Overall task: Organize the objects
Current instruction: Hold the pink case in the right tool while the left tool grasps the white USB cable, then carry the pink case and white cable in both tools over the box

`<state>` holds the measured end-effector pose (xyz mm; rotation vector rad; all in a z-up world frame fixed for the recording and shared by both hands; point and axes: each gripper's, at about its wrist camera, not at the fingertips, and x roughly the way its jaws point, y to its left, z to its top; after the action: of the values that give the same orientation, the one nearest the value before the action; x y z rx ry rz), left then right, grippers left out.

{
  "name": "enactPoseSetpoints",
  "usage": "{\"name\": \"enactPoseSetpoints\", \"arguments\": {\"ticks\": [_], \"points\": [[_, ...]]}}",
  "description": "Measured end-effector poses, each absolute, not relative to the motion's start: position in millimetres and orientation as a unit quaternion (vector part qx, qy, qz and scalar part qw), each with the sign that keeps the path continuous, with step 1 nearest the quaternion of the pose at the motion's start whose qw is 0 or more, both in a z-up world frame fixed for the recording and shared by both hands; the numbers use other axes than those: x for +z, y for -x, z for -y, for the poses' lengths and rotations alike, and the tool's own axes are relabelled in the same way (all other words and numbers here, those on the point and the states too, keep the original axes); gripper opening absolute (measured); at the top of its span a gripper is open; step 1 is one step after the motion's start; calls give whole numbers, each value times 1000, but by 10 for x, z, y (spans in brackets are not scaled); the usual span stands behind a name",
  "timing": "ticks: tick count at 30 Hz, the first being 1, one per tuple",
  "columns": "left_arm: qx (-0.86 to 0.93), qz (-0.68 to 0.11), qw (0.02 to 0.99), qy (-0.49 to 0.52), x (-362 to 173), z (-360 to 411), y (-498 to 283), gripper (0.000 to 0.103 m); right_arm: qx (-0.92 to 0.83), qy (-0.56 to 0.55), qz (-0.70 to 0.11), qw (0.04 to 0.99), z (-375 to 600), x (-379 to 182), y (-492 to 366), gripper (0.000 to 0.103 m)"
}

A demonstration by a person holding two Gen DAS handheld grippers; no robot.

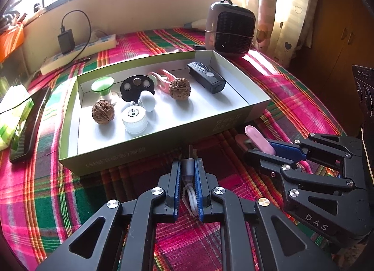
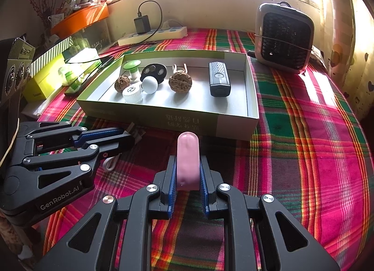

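Left wrist view first: left gripper clamped tight on the grey plug of a white cable, metal tip poking out ahead, cord trailing back between the pads. Light and stiff at the plug, floppy behind it, so best held right there on the hard shell; loose cord likely to drag or snag on the box rim. Over to the right wrist view: right gripper closed on a pink capsule-shaped case, squeezed low on its sides, rounded end sticking forward. Smooth, probably slick plastic, light; looks prone to squirting out if pinched near the dome, so mid-body hold seems safest. Both poised over the plaid cloth, just short of the near wall of the open green box. Inside already: two walnuts, black remote-like device, white cap, white ball, toward the box's left end and middle. Bare floor near the front right corner.
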<state>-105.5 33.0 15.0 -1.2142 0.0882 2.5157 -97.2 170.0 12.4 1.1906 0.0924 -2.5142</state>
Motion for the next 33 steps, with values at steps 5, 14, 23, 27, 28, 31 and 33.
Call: {"name": "enactPoseSetpoints", "arguments": {"ticks": [5, 14, 23, 27, 28, 31, 33], "points": [[888, -29, 171, 425, 165, -313, 1027, 10, -891, -417, -32, 177, -1700, 158, 946, 19], [894, -21, 168, 415, 252, -236, 983, 10, -894, -407, -34, 182, -1660, 244, 899, 19], [903, -16, 160, 397, 420, -143, 941, 10, -899, -393, -33, 190, -1625, 382, 886, 19], [907, -13, 154, 393, 472, -81, 965, 10, -901, -388, -36, 191, -1595, 429, 912, 19], [908, -12, 152, 391, 483, -65, 974, 10, -901, -387, -36, 192, -1593, 445, 922, 19], [910, -6, 144, 389, 512, 2, 1021, 10, -903, -382, -36, 193, -1583, 496, 949, 19], [911, 1, 140, 388, 534, 53, 1055, 10, -905, -378, -38, 192, -1574, 529, 980, 19]]}}
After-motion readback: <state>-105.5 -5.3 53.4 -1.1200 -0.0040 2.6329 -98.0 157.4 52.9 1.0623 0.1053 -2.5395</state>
